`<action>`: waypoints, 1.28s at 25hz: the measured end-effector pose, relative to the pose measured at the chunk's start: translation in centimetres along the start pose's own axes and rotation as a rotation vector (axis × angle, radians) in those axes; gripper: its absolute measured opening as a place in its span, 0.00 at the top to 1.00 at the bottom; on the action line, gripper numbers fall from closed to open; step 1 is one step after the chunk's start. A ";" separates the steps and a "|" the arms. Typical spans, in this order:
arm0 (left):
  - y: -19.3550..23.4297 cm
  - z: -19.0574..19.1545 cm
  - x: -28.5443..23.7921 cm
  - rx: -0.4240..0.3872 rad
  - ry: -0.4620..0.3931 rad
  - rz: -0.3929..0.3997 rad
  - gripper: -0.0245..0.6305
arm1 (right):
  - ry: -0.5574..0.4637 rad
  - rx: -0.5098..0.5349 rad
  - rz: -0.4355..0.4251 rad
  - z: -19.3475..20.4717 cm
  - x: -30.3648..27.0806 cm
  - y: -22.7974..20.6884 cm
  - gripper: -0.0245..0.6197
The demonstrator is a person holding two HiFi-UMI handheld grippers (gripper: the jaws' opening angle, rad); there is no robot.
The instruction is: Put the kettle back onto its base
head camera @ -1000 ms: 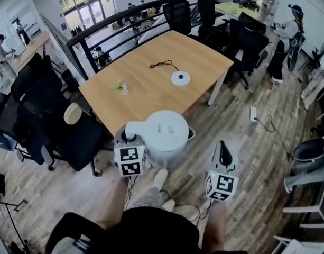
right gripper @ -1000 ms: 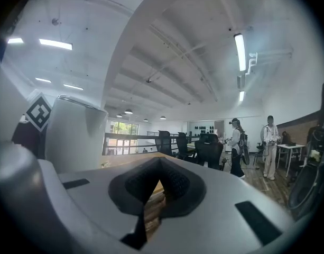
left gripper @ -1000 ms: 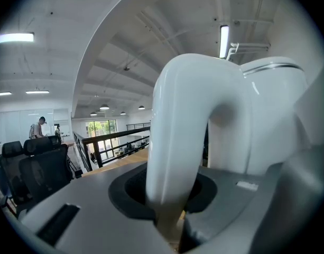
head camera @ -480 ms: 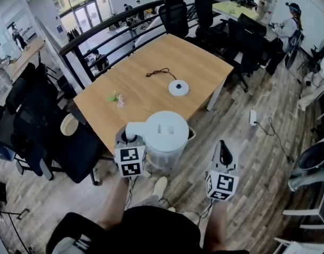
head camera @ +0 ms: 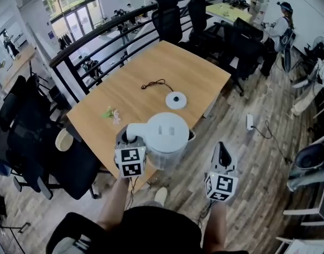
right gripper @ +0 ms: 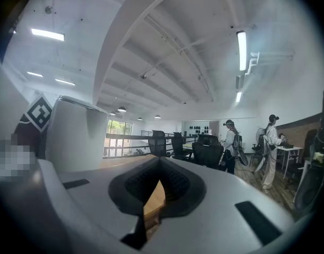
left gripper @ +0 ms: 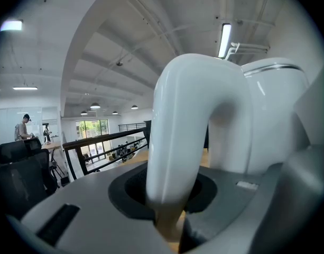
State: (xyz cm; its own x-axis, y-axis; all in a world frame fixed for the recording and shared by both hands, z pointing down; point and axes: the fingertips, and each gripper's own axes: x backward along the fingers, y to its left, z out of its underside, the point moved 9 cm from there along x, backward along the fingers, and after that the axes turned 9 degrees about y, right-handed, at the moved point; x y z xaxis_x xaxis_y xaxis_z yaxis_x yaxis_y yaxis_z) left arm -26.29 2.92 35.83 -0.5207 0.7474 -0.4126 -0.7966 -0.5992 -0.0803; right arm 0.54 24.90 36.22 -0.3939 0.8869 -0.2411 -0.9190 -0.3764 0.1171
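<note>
**Head view.** The white kettle (head camera: 164,139) is at lower centre of the frame, carried in the air over the near corner of the wooden table (head camera: 204,70). The left gripper (head camera: 126,136) holds it by its handle (head camera: 134,129) at the kettle's left side. The round base (head camera: 176,100) lies on the table above it in the frame, well apart, with a dark cord (head camera: 154,83) beyond. The right gripper (head camera: 221,151) hangs at lower right, beside the kettle and not touching it.

**Left gripper view.** The jaws are clenched on the foot of the handle (left gripper: 177,142), and the kettle body (left gripper: 272,120) fills the right of the frame. It looks like stiff, smooth plastic, bulky and probably slippery. Whether it holds water I cannot tell, so its weight is unsure. The handle is the sound place to grip, though held there the body will likely want to swing.

**Right gripper view.** The jaws (right gripper: 159,163) are pressed together with nothing between them, and the kettle (right gripper: 74,136) stands at the left of the frame.
</note>
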 end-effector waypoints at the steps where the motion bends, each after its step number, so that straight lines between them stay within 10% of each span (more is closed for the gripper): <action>1: 0.3 -0.3 -0.7 0.000 -0.002 0.004 0.85 | -0.004 -0.002 0.004 -0.2 -0.6 0.1 0.96; 32: -0.7 -4.9 -15.6 0.061 0.028 -0.104 0.85 | 0.011 0.010 -0.105 -2.1 -19.6 -5.7 0.96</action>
State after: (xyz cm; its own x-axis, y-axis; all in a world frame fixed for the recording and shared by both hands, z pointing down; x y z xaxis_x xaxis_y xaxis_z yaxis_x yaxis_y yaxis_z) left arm -16.08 -9.70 37.91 -0.4258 0.7960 -0.4302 -0.8638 -0.4992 -0.0687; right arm 13.49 9.15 38.19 -0.2957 0.9183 -0.2633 -0.9551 -0.2788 0.1004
